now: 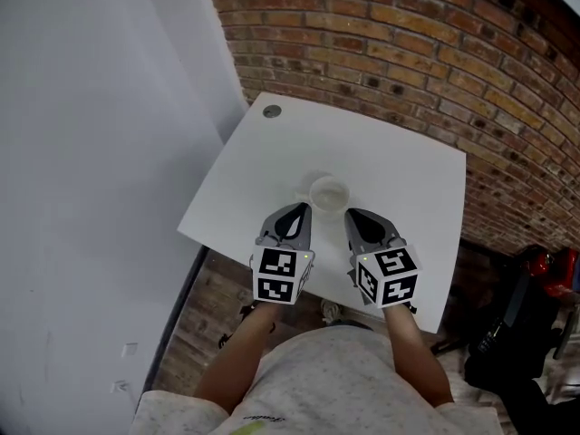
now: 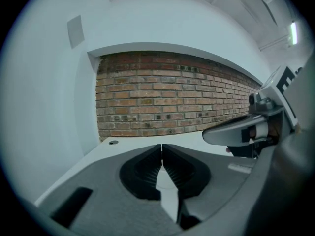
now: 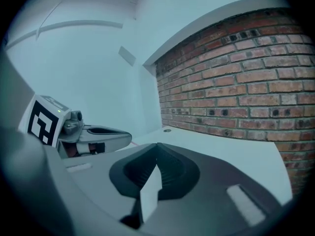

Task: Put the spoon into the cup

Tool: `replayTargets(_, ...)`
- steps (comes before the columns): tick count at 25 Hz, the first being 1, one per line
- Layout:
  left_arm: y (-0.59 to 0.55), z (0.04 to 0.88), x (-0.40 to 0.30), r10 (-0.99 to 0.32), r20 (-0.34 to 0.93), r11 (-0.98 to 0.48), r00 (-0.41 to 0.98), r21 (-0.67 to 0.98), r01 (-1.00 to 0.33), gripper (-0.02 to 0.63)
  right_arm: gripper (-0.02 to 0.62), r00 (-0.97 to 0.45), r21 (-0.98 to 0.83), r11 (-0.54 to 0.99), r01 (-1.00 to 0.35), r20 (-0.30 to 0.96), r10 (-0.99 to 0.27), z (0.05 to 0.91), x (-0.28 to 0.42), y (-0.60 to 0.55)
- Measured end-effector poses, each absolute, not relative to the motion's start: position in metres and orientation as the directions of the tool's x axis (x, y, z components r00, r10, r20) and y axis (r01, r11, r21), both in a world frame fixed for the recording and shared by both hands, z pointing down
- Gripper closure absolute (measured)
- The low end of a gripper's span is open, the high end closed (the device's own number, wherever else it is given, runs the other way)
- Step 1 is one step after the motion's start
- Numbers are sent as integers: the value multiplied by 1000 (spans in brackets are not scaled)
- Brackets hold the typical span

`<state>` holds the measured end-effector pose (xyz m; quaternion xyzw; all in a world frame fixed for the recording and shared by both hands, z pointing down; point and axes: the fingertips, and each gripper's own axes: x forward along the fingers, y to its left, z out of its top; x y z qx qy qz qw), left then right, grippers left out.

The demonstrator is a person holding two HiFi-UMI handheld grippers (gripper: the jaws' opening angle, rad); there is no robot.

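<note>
A clear cup stands upright, mouth up, on the white table, just beyond the tips of both tools and between them. Whether the spoon is in it I cannot tell. The left gripper and right gripper each have their jaws pressed together, holding nothing. The script on the shirt is too small to read.

Counted: one white counter, one round grommet, one clear cup. Tongs, two sets: left tongs and right tongs. Brick wall, one.
</note>
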<state>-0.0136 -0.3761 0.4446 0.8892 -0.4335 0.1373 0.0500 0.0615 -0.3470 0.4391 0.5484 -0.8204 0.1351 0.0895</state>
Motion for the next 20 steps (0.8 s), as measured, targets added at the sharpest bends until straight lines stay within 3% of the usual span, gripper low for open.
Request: replayTargets(20, -428, 500, 22, -717, 400, -624, 570, -6, -781, 603, 591, -387, -145, 358, -922, 357, -850, 465, 91, -391)
